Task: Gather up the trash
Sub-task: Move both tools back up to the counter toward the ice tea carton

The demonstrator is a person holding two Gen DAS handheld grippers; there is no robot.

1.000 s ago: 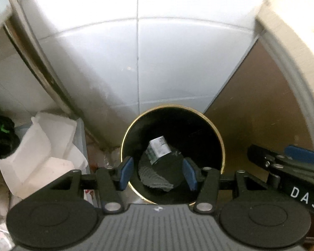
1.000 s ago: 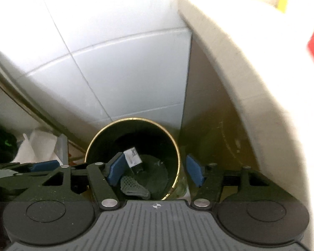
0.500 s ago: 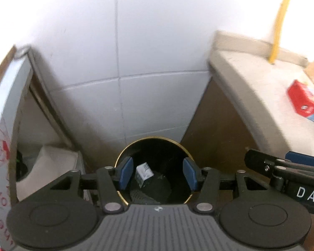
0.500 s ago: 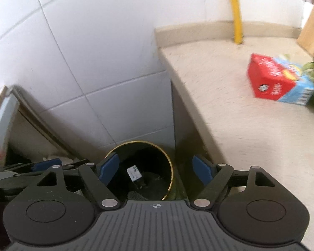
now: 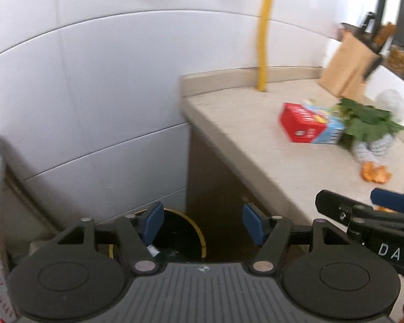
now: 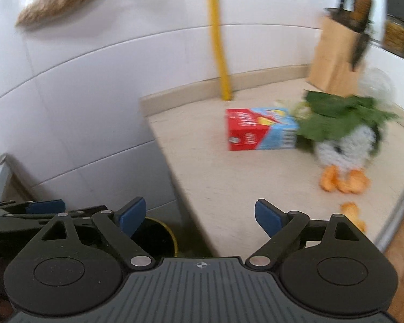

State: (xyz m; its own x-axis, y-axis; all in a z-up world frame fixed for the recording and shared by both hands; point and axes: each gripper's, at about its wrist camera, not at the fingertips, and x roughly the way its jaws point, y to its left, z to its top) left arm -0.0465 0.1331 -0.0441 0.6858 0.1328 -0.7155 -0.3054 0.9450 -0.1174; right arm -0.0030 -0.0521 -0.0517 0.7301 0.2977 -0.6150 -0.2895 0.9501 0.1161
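Now hovering w/ both empty: left tongs (image 5: 202,224) & right tongs (image 6: 200,215) opening wider, nothing btwn pads. Sitting below: round black gold-rimmed bin (image 5: 199,238). Lying on speckled stone bench (image 6: 229,188): red/blue carton (image 6: 258,133), orange peels (image 6: 343,181).

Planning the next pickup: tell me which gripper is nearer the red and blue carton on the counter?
Right. The right gripper hovers over the counter's near edge, facing the carton. The left gripper hangs over the black bin beside the counter. Both are empty, jaws opening.
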